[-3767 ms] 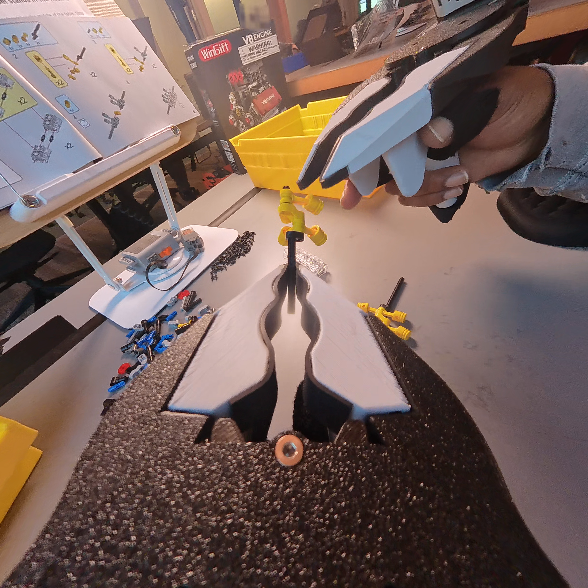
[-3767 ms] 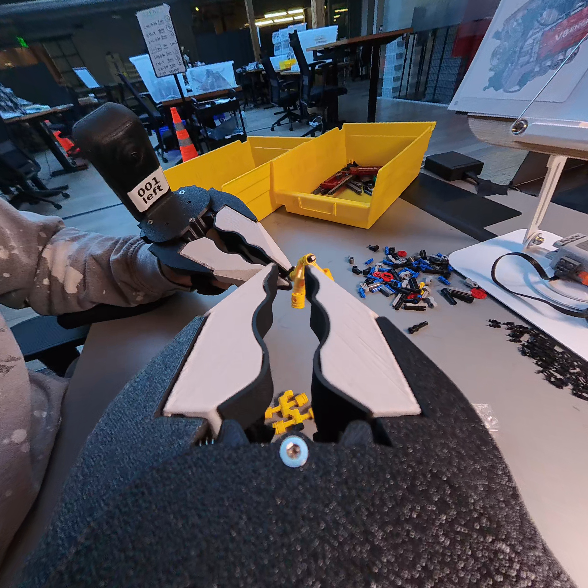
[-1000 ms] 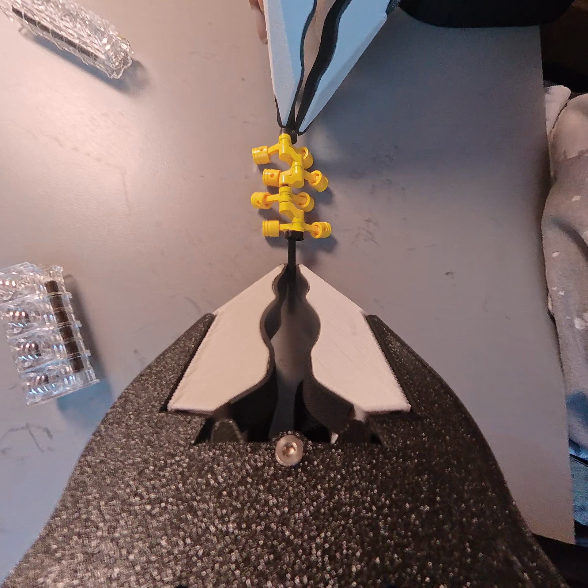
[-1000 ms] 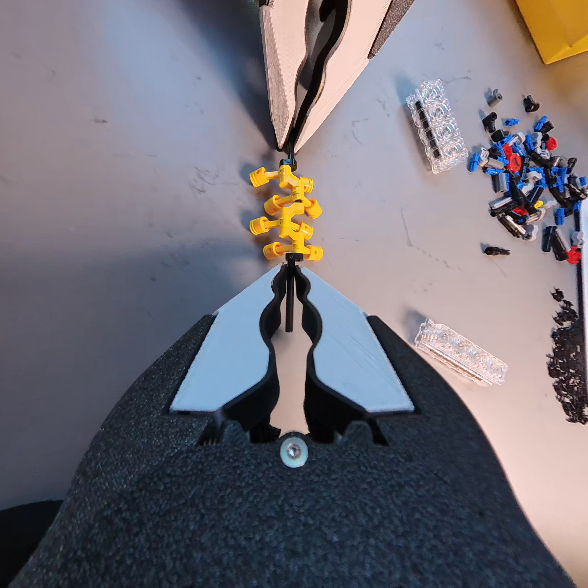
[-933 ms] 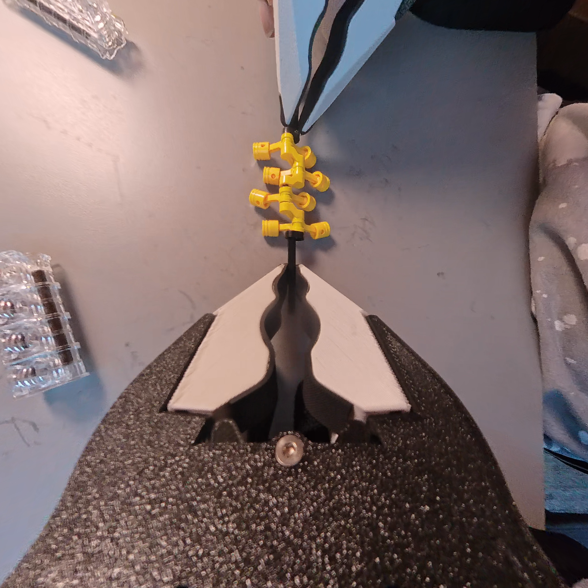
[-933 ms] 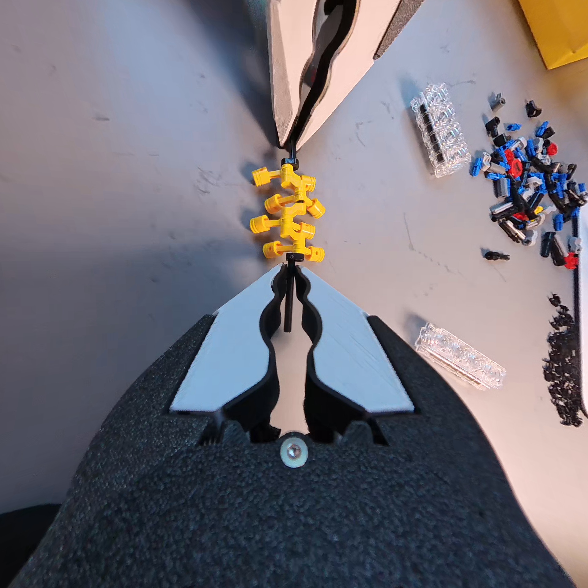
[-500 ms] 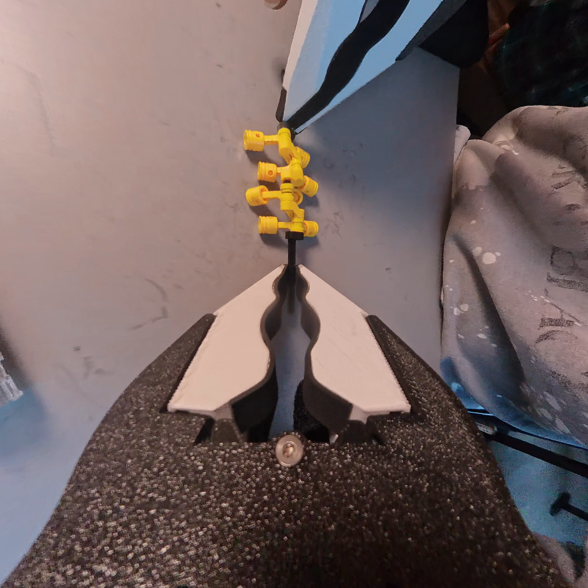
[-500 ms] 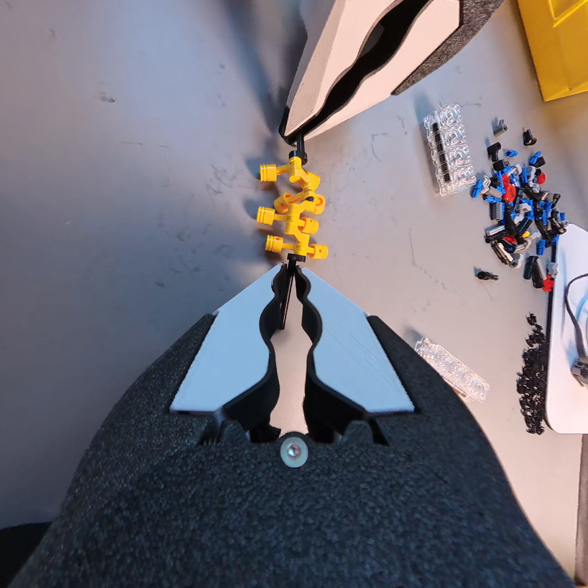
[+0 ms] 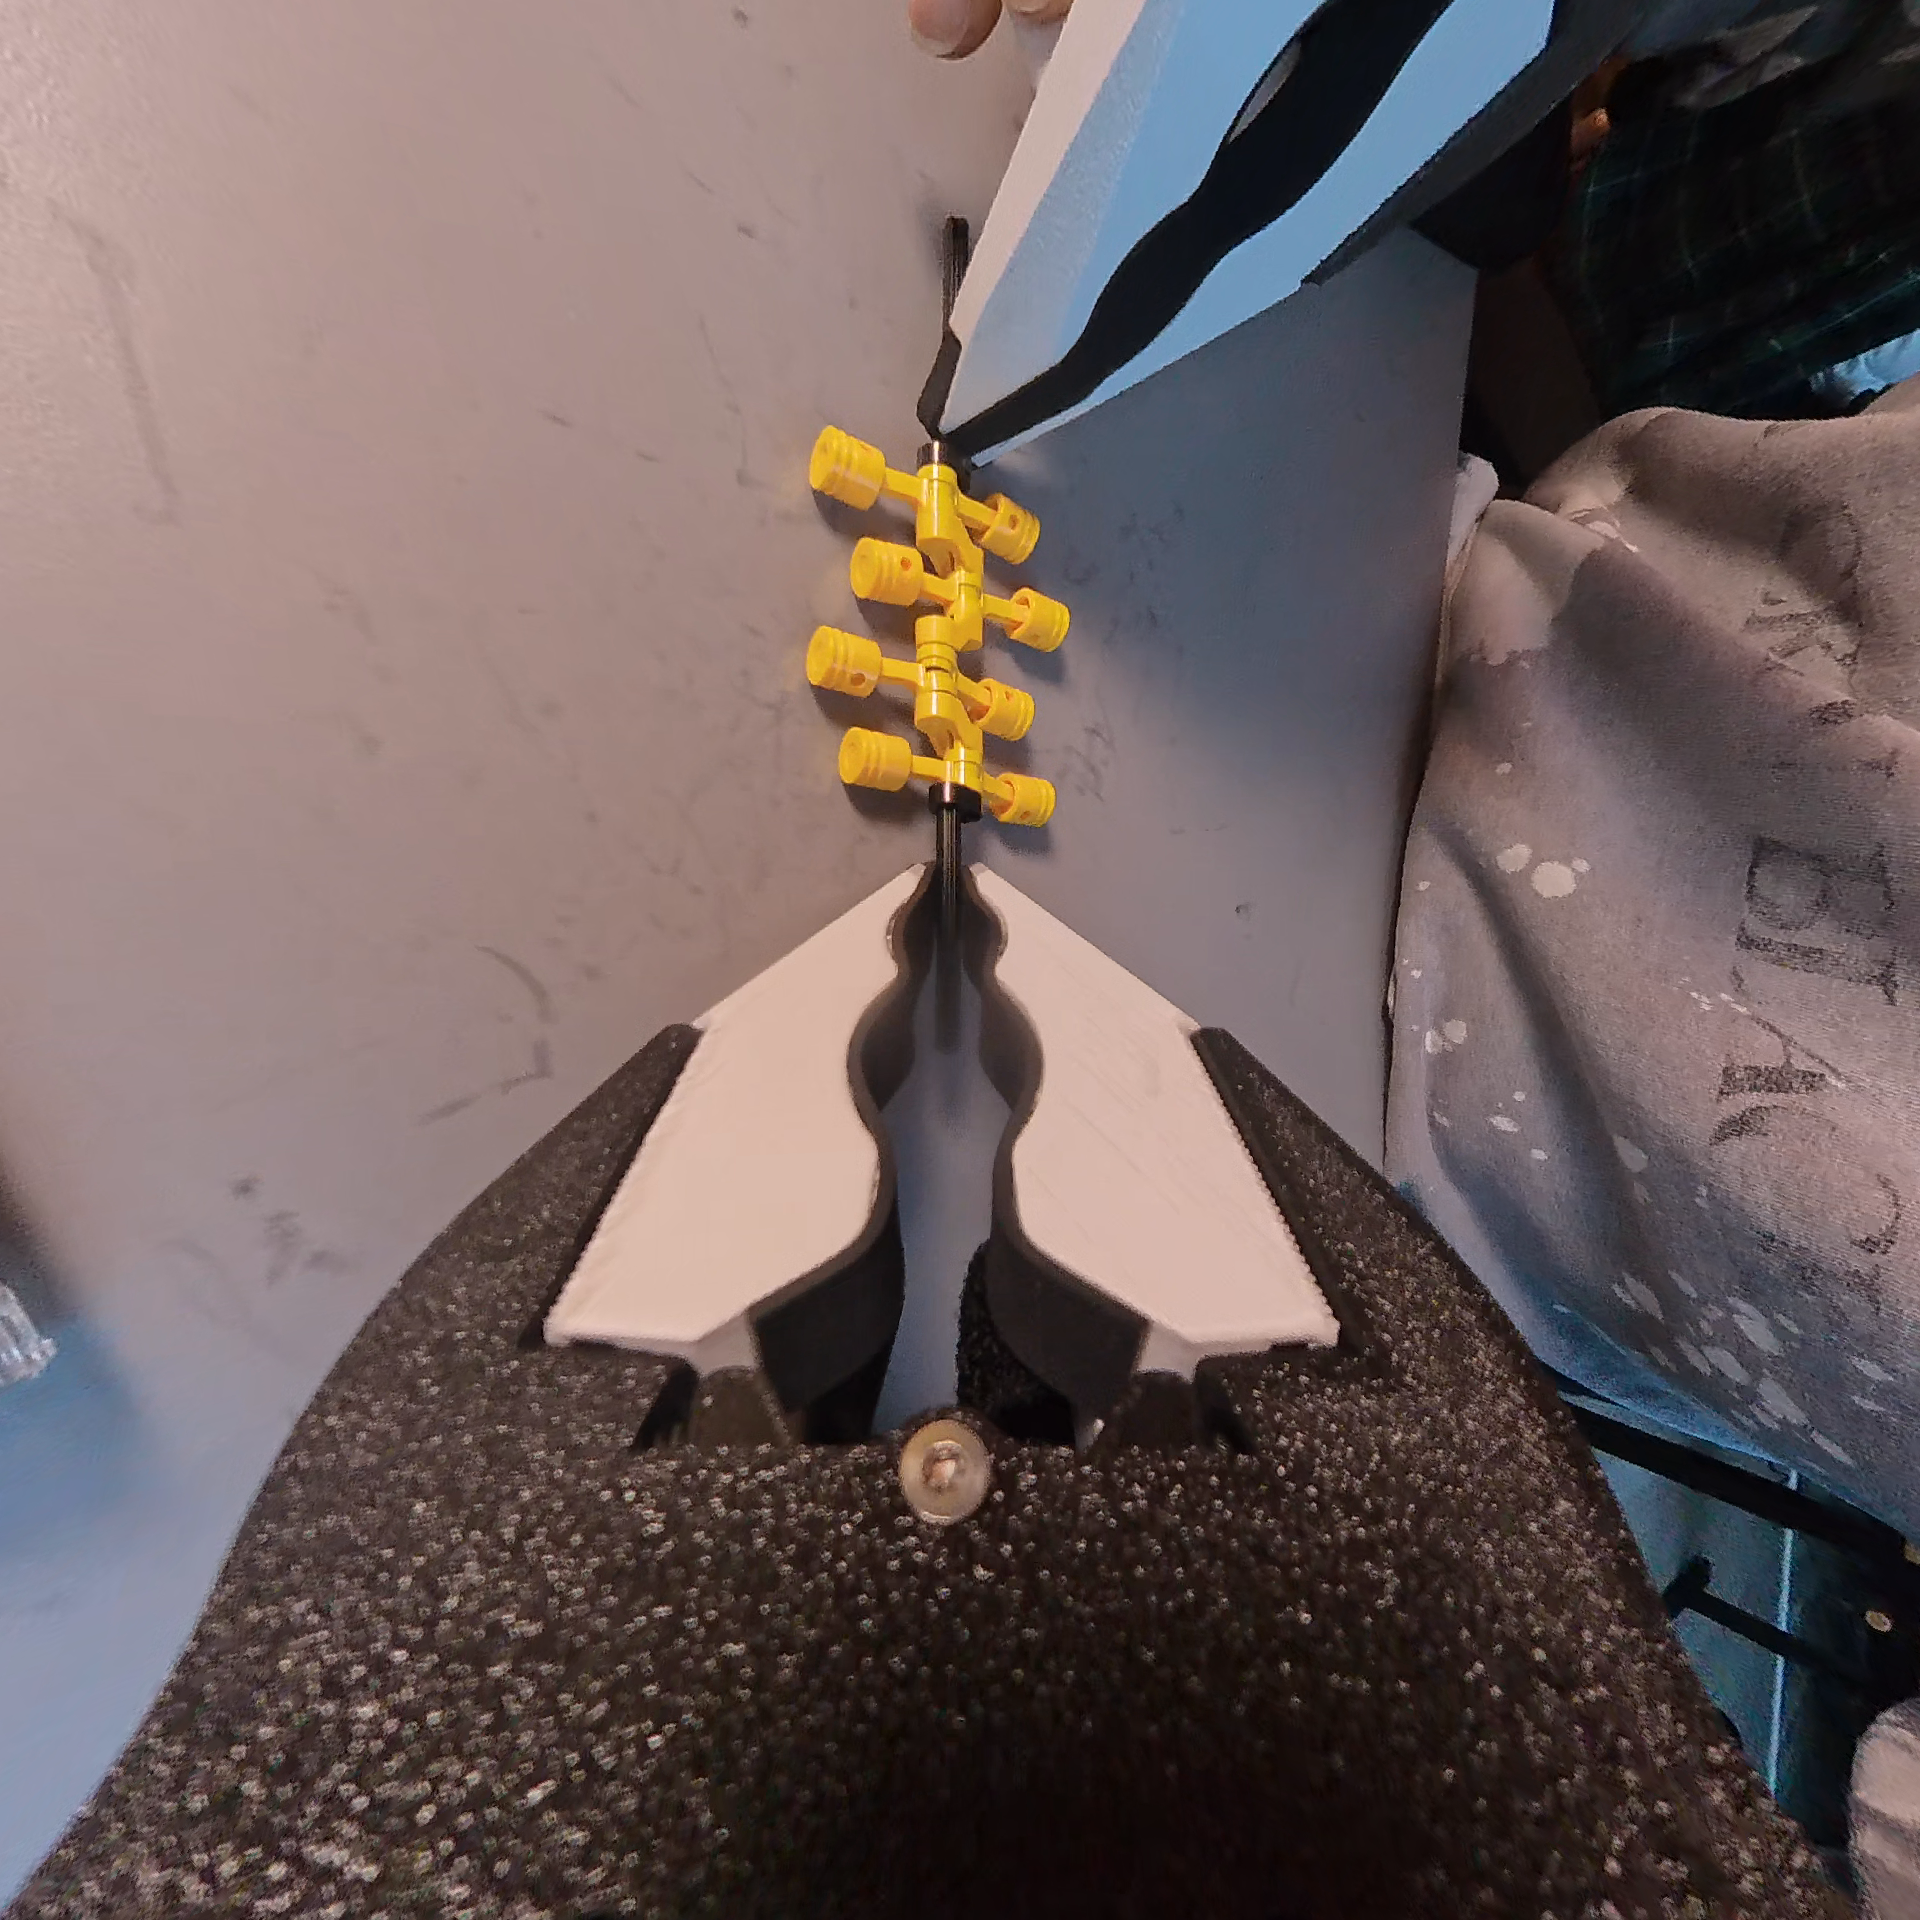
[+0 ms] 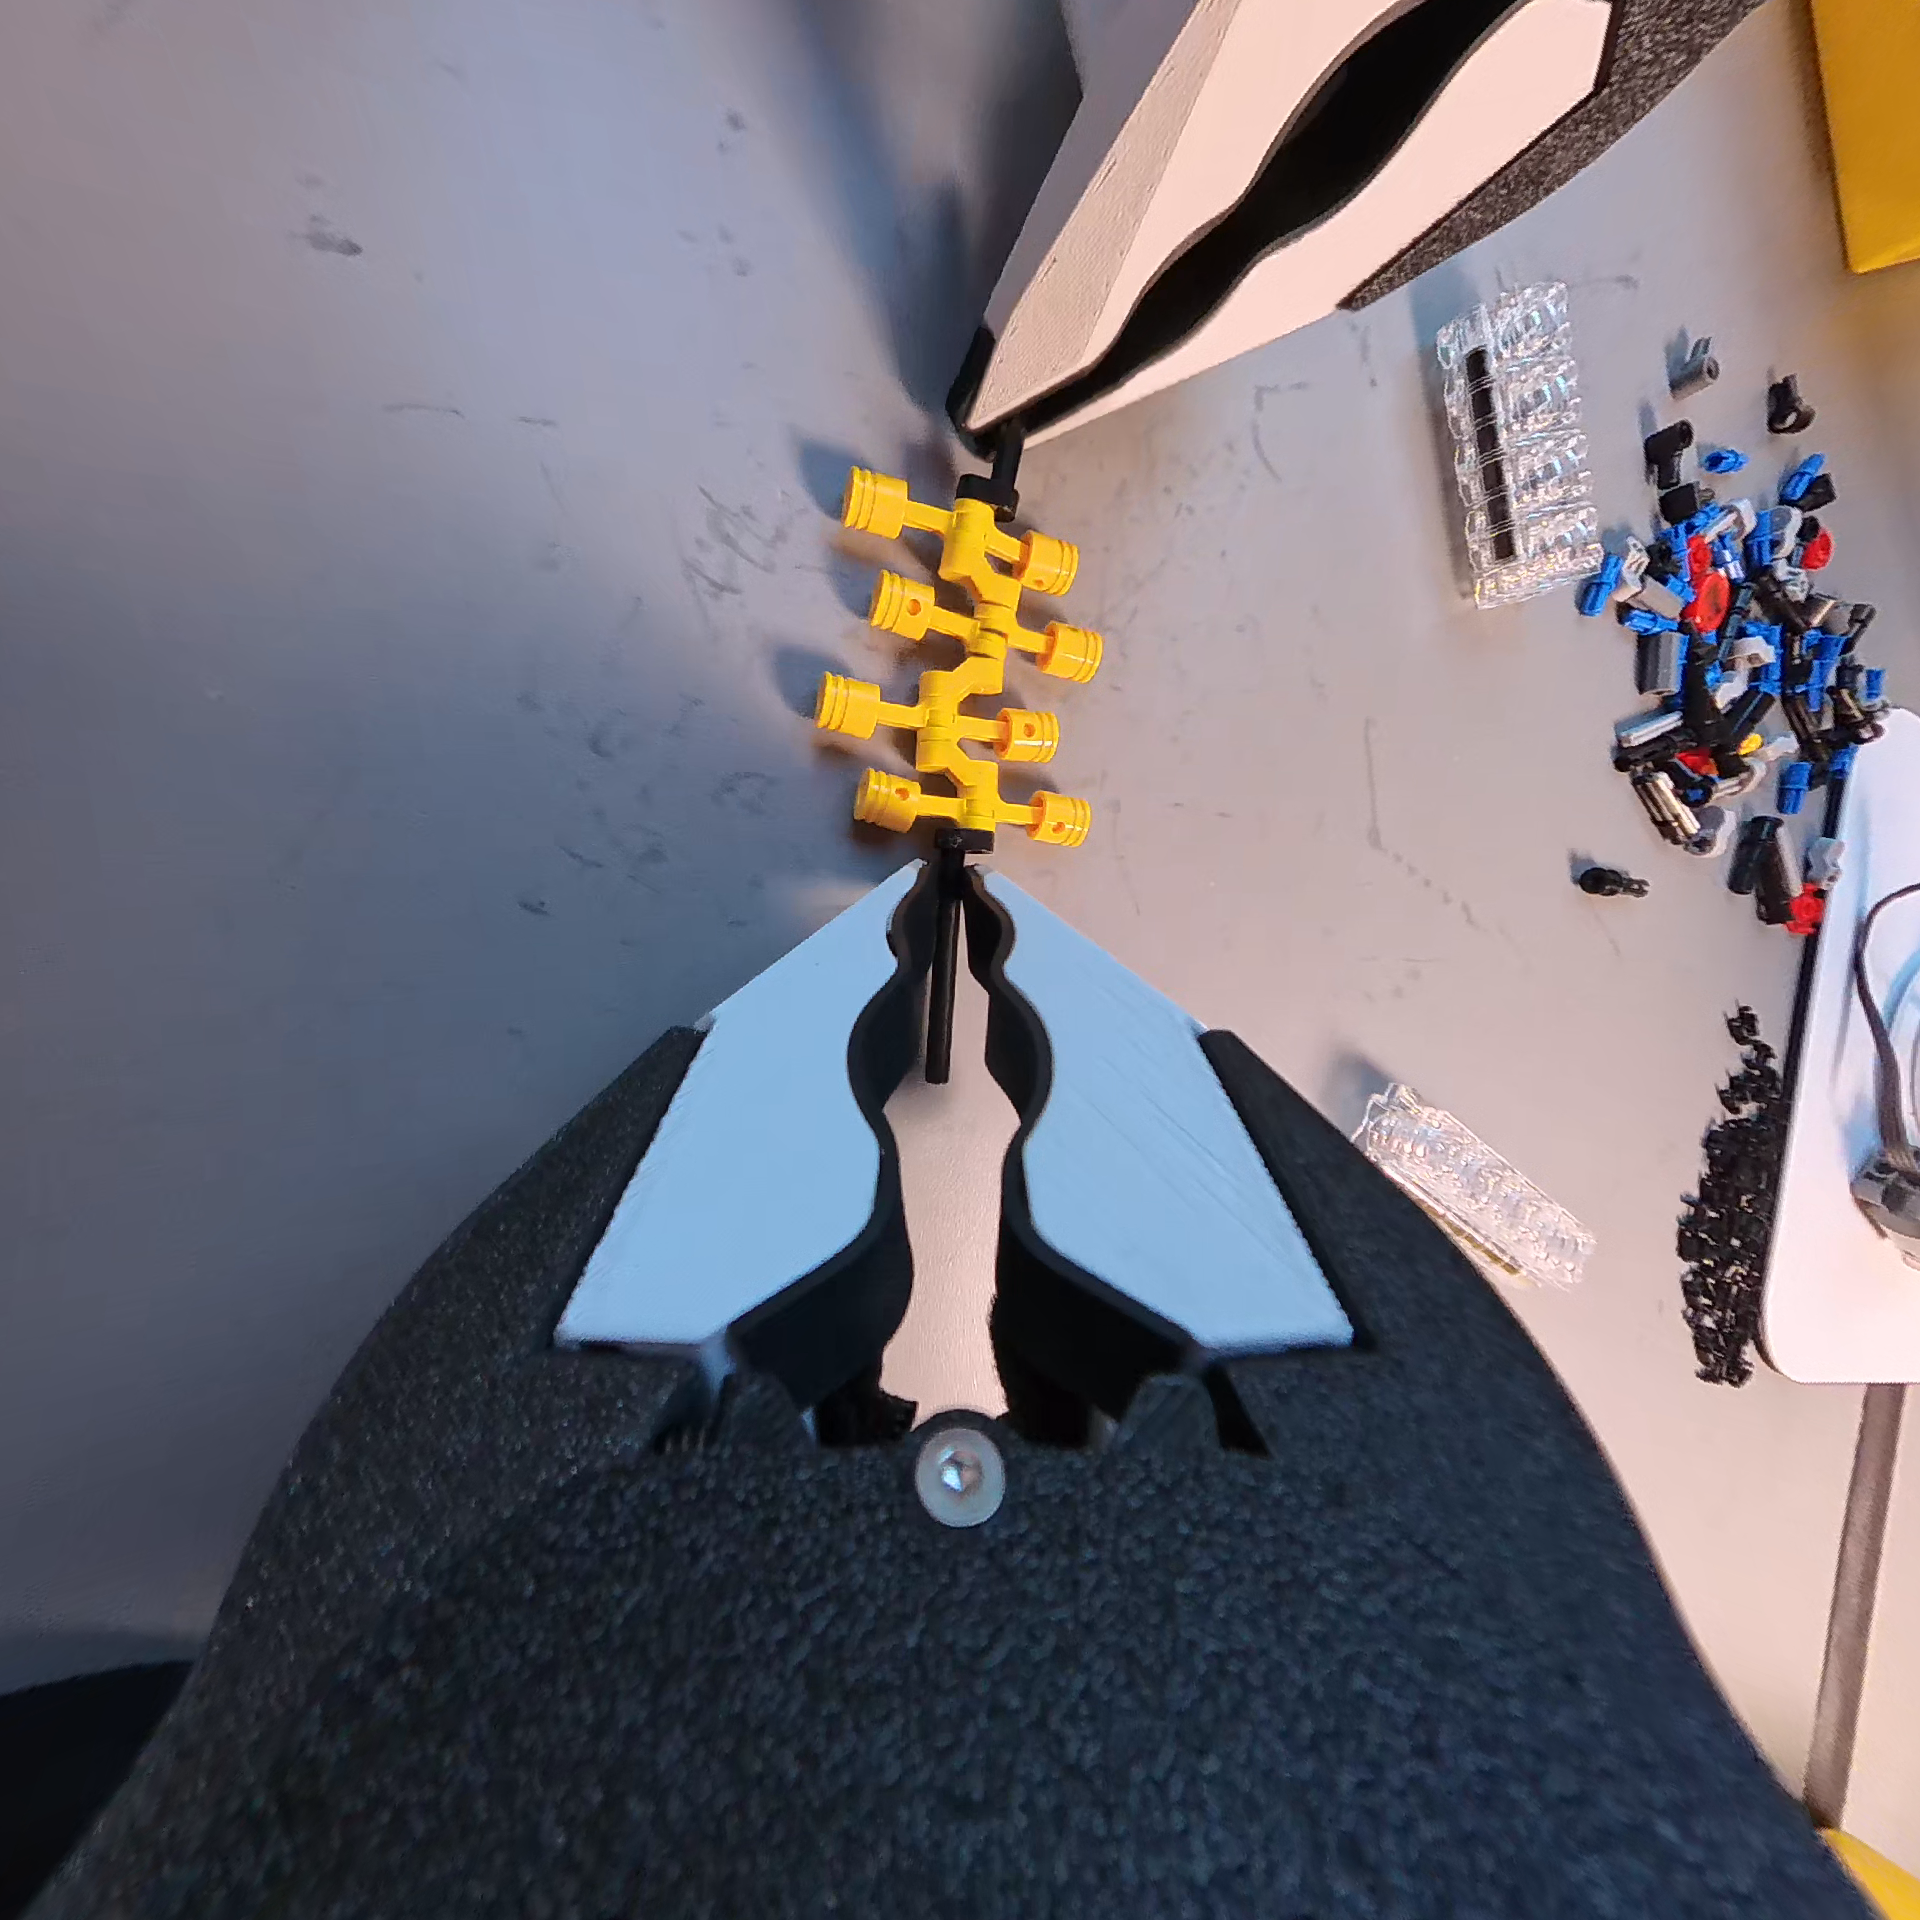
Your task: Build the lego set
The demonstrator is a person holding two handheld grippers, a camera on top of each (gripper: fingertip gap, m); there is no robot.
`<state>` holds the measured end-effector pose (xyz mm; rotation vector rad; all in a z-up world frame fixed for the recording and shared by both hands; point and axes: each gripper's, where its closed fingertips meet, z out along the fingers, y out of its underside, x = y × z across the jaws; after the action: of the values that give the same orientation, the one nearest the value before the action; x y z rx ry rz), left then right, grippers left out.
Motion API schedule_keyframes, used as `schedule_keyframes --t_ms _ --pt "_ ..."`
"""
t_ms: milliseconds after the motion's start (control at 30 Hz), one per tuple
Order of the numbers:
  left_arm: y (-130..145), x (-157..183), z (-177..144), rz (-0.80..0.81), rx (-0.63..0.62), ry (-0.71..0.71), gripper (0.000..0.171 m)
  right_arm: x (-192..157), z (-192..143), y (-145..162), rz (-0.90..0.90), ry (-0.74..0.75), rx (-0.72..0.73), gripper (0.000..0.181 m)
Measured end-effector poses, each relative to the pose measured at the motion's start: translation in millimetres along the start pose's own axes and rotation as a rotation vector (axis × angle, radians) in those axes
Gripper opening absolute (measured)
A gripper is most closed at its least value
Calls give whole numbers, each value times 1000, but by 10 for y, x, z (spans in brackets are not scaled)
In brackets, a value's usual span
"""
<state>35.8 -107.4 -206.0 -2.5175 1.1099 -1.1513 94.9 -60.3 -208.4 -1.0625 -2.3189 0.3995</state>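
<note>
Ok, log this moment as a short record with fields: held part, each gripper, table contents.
held part: yellow piston assembly on a black axle, held above the table
left gripper: shut on one axle end
right gripper: shut on the other axle end
loose parts: small-parts pile, black-bits pile
clear pieces: two
bin: yellow corner

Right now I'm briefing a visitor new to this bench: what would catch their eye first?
The yellow piston crankshaft assembly, held above the grey table by a black axle at each end: right gripper near, left gripper far. Next, the pile of blue, red and black small parts to the right.
</note>
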Motion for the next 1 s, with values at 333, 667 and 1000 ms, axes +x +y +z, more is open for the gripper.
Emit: schedule_keyframes --t_ms 333,667,1000 --pt "-11 12 15 -24 -9 12 2 -13 -5 -3 8 -8 -2 3" --pt "-23 16 26 -39 -1 2 2 -25 -5 -17 50 -5 30 3" --pt "-49 13 36 -32 17 -8 2 -41 -7 -27 78 4 64 3"
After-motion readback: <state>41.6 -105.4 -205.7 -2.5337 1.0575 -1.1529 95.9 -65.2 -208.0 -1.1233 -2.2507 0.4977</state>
